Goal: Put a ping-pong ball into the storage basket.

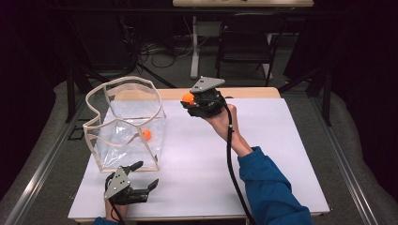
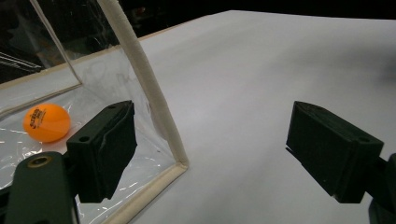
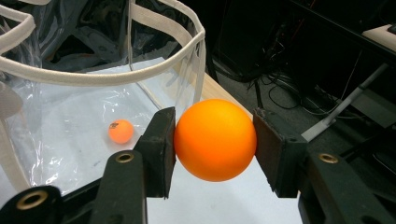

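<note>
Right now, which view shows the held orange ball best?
The right gripper view: the held ball is large, pinched between the right tongs. The high view shows it small; the left gripper view shows a different ball in the bag.

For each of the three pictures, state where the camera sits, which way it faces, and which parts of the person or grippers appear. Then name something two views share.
High view: above the person's side, looking forward and down on the white table; both forearms, the left gripper and the right gripper show.
Left gripper view: rides the left gripper, facing the clear plastic bag with cream trim; its open black jaws show.
Right gripper view: rides the right gripper, facing the bag's mouth; its jaws clamp an orange ball.
Shared: the second orange ball inside the bag.
</note>
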`<state>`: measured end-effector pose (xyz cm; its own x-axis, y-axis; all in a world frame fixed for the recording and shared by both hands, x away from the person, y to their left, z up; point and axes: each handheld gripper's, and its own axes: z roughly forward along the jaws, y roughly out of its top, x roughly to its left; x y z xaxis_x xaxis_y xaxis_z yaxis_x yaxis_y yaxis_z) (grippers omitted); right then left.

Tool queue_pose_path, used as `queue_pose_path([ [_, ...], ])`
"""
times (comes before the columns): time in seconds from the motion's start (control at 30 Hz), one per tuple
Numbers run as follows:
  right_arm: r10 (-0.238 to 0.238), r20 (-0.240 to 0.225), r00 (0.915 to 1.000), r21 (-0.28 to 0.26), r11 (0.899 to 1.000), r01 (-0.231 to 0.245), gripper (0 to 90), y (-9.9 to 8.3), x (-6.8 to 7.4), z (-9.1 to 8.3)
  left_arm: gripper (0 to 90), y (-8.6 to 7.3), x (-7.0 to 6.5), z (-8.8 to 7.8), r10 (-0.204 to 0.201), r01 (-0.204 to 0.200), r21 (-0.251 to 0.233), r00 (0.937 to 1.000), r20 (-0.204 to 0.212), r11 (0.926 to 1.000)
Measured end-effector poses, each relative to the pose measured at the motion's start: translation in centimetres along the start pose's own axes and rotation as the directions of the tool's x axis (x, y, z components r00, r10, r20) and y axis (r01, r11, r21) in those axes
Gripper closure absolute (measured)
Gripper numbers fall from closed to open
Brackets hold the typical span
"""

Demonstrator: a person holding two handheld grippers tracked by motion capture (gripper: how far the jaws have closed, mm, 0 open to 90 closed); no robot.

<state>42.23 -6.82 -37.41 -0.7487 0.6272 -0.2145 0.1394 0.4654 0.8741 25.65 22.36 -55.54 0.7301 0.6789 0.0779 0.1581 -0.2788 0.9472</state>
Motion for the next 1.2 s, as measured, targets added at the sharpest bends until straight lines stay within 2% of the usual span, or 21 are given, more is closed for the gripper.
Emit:
queue_pose_path([
  [0.57, -0.022, -0.013, 0.9997, -0.026, 0.999, 0.022, 50.8, 1.4, 0.3, 0.2, 15.9, 0.0, 0.0, 0.0, 0.002, -0.002, -0.001, 1.0, 0.001, 1.0],
  [1.2, -0.019, -0.028, 0.9994, -0.059, 0.998, 0.018, 50.8, 2.1, 0.8, 0.9, 15.9, 0.0, 0.0, -0.1, 0.001, -0.001, 0.001, 1.0, 0.006, 1.0],
])
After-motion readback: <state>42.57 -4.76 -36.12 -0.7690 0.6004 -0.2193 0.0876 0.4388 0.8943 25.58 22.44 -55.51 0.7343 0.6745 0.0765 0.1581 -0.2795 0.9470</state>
